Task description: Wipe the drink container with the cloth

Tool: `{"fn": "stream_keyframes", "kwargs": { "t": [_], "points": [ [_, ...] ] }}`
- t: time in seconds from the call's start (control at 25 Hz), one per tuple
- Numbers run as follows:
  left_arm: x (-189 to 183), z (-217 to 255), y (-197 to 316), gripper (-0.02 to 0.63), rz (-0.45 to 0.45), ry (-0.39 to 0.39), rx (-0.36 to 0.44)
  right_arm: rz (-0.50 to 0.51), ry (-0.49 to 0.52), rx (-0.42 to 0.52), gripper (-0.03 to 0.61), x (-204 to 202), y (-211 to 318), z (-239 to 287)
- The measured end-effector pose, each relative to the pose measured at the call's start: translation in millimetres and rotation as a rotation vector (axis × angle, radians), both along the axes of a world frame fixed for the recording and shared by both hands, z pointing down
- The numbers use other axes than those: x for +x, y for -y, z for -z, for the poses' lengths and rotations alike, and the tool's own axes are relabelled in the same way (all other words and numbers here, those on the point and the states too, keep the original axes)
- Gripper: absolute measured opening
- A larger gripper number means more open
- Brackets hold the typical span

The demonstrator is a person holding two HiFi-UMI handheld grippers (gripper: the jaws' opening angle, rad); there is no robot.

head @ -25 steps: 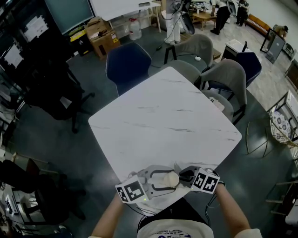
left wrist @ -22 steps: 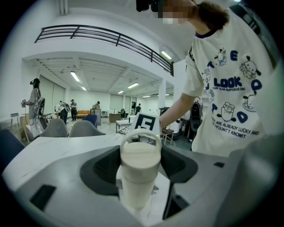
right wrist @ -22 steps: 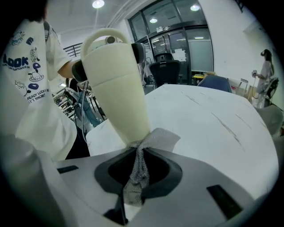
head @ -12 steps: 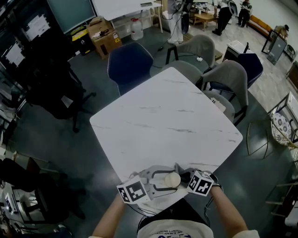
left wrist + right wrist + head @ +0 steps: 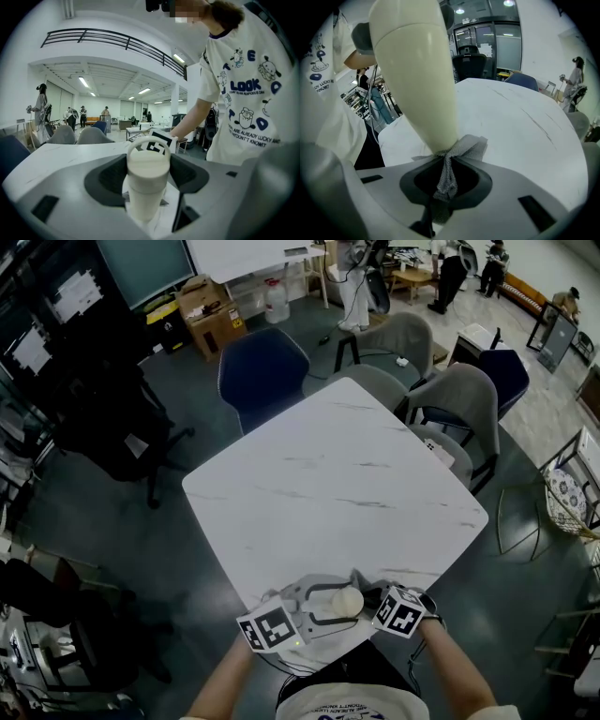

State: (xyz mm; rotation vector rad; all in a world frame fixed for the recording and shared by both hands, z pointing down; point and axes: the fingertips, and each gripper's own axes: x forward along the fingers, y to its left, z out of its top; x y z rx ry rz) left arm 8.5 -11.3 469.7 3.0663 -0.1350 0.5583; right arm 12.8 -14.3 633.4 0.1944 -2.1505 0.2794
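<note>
Drink container (image 5: 144,180) in left gripper (image 5: 321,606), cloth (image 5: 448,174) touching.

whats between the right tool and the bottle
The cloth: the right tool pinches it, and its bunched end meets the bottle at its lower end. The right gripper view shows this.

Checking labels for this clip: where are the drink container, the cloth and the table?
drink container (image 5: 143,192): left gripper view, on its cream body below the lid.
cloth (image 5: 446,177): right gripper view, on the bunched grey strip between the jaws.
table (image 5: 337,474): head view, on its bare white top.
</note>
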Motion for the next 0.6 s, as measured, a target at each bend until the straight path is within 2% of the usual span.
{"fn": "stream_keyframes", "kwargs": {
  "t": [0.36,0.6],
  "points": [
    [-2,-1,2,0.288,0.128,-0.026,-0.034,-0.162,0.106,0.008,0.047,5,-1,27],
    [-9,21,5,0.288,0.222,-0.128,-0.034,-0.286,0.203,0.075,0.046,10,5,67]
  ]
}}
